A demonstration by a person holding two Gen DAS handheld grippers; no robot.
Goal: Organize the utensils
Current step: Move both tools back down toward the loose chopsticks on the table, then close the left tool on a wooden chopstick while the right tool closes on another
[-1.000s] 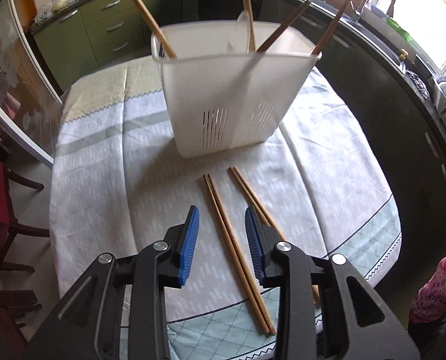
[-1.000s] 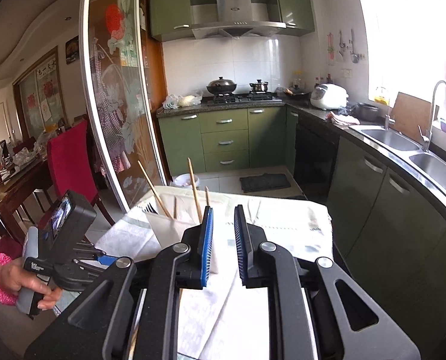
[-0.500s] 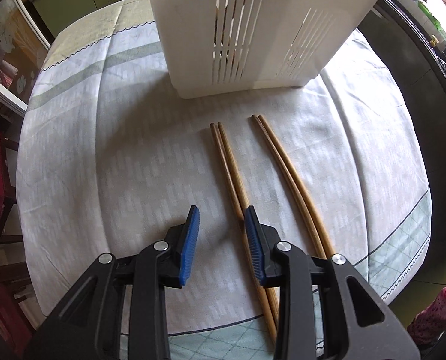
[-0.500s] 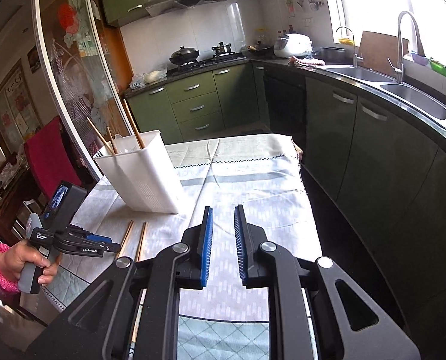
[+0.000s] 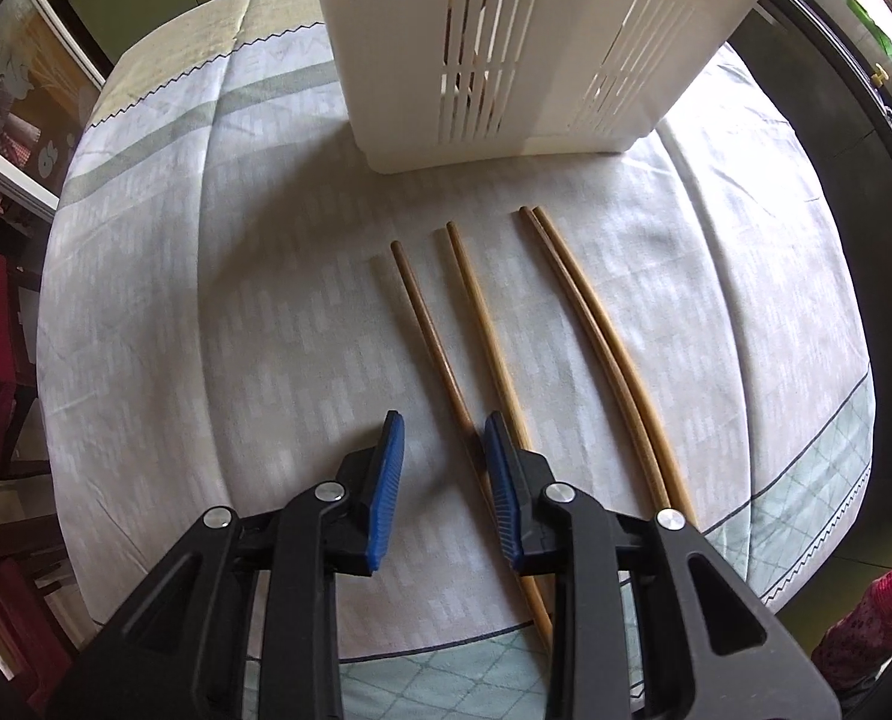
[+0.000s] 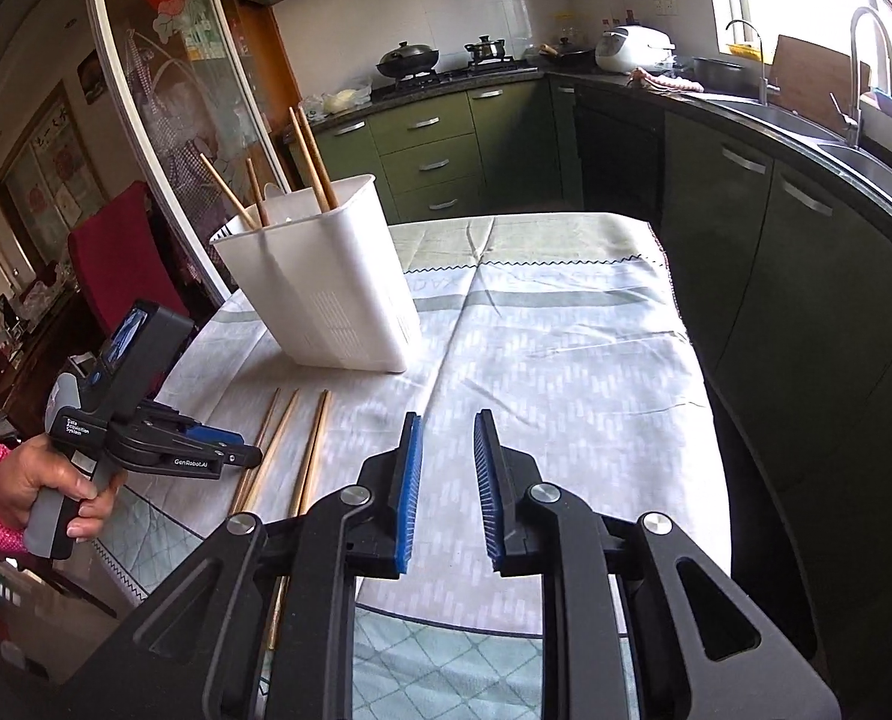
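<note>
A: The cloth-covered counter (image 5: 218,276) carries the white utensil holder (image 5: 524,48) at its far side, some chopsticks already standing in it; four loose chopsticks (image 5: 476,324) lie nearer, long axes running near to far.

B: And the left gripper (image 5: 440,444)?

A: Pointing down over the leftmost stick; its fingers narrow and closing, that stick passing between them, nothing pinched yet. The right gripper (image 6: 446,456) hangs off to the right, fingers narrow, opening, empty; the left is nearer.
</note>
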